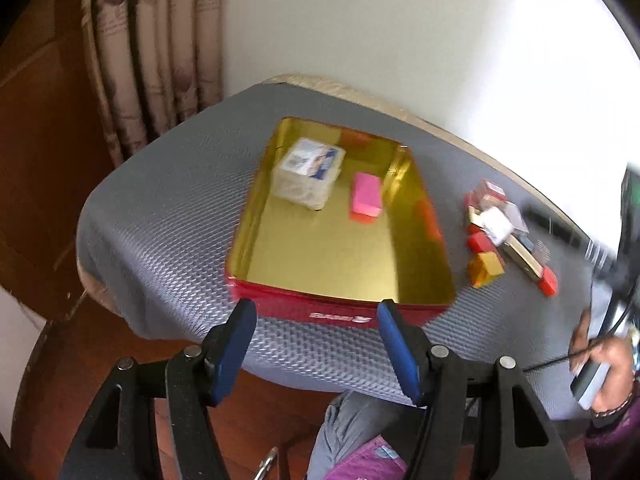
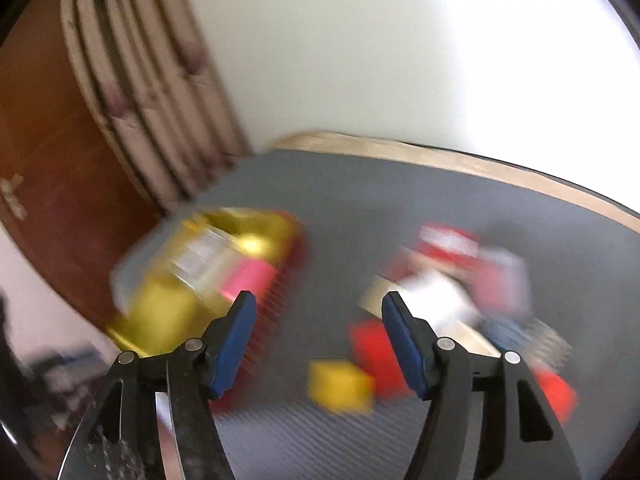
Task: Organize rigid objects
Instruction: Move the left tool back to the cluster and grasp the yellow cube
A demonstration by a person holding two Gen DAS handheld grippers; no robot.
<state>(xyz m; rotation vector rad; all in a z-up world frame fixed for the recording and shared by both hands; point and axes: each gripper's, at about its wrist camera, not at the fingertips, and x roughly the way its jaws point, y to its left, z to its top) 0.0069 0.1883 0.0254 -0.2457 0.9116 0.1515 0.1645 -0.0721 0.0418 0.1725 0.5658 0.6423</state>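
A grey mat with a woven, dimpled texture [image 1: 168, 216] covered the small table, whose pale wooden edge [image 1: 360, 94] showed along the far side by the white wall. On the mat lay a shallow rectangular tin with red outer walls and a shiny gold inside [image 1: 280, 256], its corners rounded. Inside the tin, toward the far end, stood a clear plastic box with a white printed lid [image 1: 308, 174], and just beside it lay a pink rectangular block [image 1: 366, 199].

To the right of the tin, apart from it, a loose cluster of small blocks sat on the mat, among them a yellow cube [image 1: 486, 269] and a red cube [image 1: 547, 283], with a small white packet [image 1: 496, 222] on top of the pile.

The left gripper [image 1: 316, 344] hung with its blue-padded jaws spread wide and nothing between them, the tin's near red wall lying just beyond the tips. The right gripper [image 2: 318, 338] also stood with jaws apart and empty; its view was badly smeared, but the yellow cube [image 2: 340, 386] lay on the mat between the fingers and close below them, untouched.
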